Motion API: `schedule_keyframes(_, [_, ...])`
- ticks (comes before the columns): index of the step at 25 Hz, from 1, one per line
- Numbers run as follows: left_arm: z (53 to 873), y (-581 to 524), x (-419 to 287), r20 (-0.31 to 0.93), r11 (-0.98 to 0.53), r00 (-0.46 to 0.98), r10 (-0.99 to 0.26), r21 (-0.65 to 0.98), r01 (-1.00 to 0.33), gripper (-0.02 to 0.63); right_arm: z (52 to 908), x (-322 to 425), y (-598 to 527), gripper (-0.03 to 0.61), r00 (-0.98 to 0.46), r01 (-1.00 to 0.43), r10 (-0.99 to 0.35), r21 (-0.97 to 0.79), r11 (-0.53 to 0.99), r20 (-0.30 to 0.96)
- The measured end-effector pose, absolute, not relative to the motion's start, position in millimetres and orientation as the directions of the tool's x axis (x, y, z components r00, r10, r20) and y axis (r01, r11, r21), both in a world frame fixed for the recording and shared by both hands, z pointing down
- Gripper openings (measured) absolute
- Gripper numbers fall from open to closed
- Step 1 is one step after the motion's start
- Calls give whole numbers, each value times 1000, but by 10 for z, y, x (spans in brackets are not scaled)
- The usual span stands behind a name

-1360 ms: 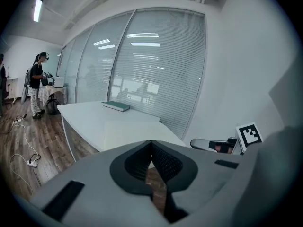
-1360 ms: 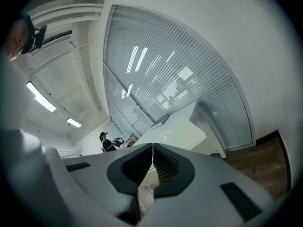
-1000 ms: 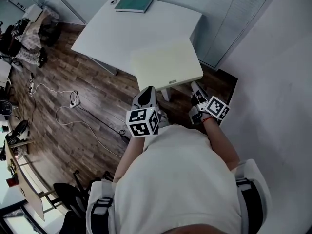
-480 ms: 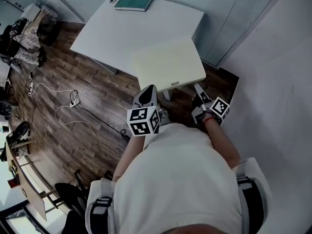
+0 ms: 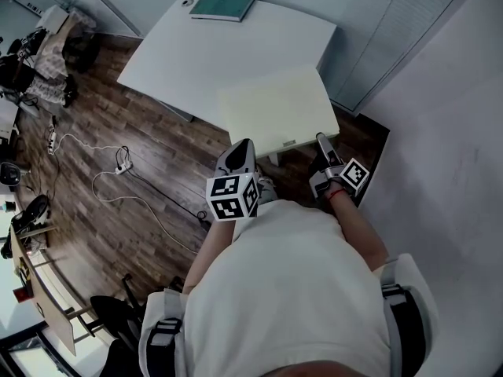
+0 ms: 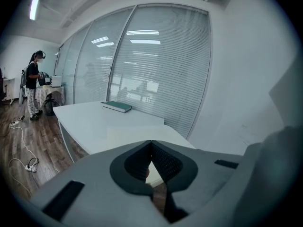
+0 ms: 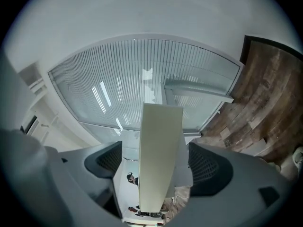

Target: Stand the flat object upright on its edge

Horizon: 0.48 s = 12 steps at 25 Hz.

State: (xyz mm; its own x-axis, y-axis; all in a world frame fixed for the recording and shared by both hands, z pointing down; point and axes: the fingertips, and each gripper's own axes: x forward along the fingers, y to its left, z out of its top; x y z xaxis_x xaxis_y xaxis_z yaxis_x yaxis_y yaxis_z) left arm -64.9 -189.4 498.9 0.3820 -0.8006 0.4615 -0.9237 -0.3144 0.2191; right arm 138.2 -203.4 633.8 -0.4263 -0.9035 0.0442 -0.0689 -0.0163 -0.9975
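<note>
A pale cream flat board point(image 5: 271, 112) lies on the near corner of the white table point(image 5: 204, 53) and juts past its edge. My right gripper point(image 5: 321, 143) is at the board's near right corner. In the right gripper view the board point(image 7: 160, 141) runs edge-on between the jaws of my right gripper point(image 7: 158, 165). Those jaws have just been opening and now stand wide, both pads clear of the board. My left gripper point(image 5: 239, 151) hovers just short of the board's near edge, and in its own view my left gripper point(image 6: 151, 148) is shut with nothing in it.
A green book point(image 5: 222, 6) lies at the table's far end, in the left gripper view also, the book point(image 6: 117, 106). Glass walls with blinds point(image 6: 156, 79) stand behind. A white wall point(image 5: 448, 171) is close on the right. Cables point(image 5: 118, 171) trail over the wood floor. A person point(image 6: 34, 84) stands far left.
My right gripper has rolled at the wrist and sunk a little by the board's near right corner. My left gripper has crept slightly toward the board.
</note>
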Motion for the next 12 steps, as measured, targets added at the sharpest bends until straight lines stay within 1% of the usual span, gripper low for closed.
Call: schedule_keyframes(12, [5038, -2104, -779, 460, -300, 376, -805, 230, -926, 20, 6479, 1295, -2473, 425, -355, -37, -933, -998, -49, 60])
